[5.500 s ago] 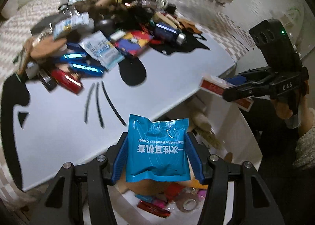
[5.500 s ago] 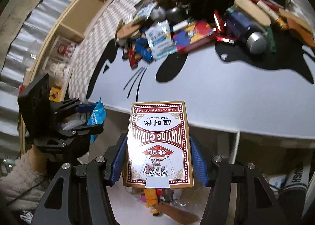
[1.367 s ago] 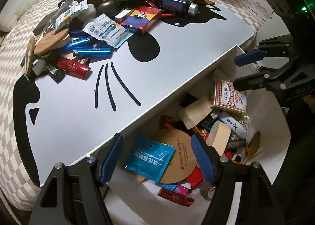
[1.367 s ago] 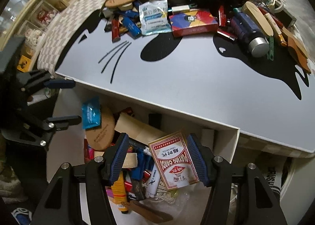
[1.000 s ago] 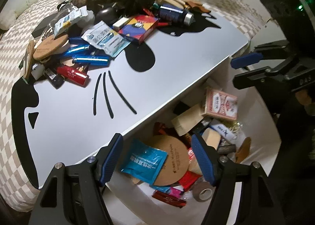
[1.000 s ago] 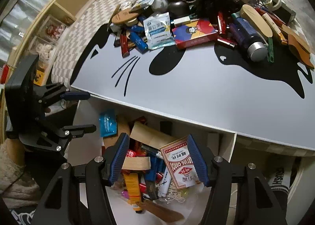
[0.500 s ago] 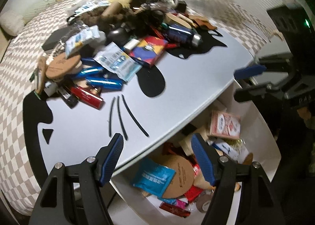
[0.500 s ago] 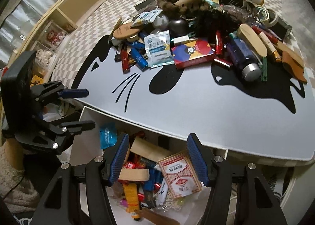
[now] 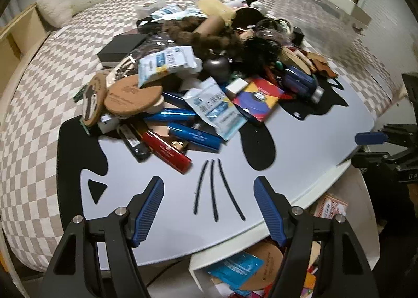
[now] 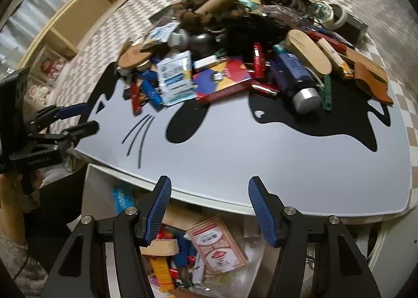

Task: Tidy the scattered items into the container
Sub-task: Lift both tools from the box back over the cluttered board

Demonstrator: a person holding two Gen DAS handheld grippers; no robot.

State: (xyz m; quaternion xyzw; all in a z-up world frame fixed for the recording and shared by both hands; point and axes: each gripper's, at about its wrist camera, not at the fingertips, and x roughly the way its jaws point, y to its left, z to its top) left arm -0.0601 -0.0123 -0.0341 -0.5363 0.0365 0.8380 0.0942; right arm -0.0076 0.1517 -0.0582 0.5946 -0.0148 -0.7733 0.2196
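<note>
Hovering, left gripper (image 9: 208,195): blue-padded fingers (image 9: 149,206) spread wide, nothing between them, touching nothing; it hangs above the near edge of the table mat (image 9: 300,167).
Right gripper (image 10: 209,195): fingers (image 10: 261,209) equally far apart, empty, held over the near rim of the mat, with the container (image 10: 96,175) directly below.
Each seen from the other: in the left wrist view the right gripper shows at the far right edge; in the right wrist view the left gripper shows at the far left edge, gap open, well apart from the pile.
Container: white box below the near table edge, partly tucked under it; its left wall shows in the right wrist view.
Already inside: playing cards (image 10: 216,245), blue packet (image 9: 235,269), round wooden disc (image 9: 266,264), among other mixed small things.
Scattered items (image 9: 209,68): heaped across the far half of the mat.
Nearest of the heap: red tube (image 9: 167,153), blue tubes (image 9: 194,135), white sachet (image 9: 216,110), colourful box (image 9: 257,98), all lying flat.
Right side of the heap: dark bottle with silver cap (image 10: 297,81), wooden brush (image 10: 308,55), green clip (image 10: 326,93), brown leather piece (image 10: 371,78).
Open room: bare grey mat with black whisker lines (image 9: 216,188) between the grippers and the heap.
Edges: near mat edge curves just under both sets of fingertips; checkered covering (image 9: 39,89) lies beyond the mat on the left and far sides.
</note>
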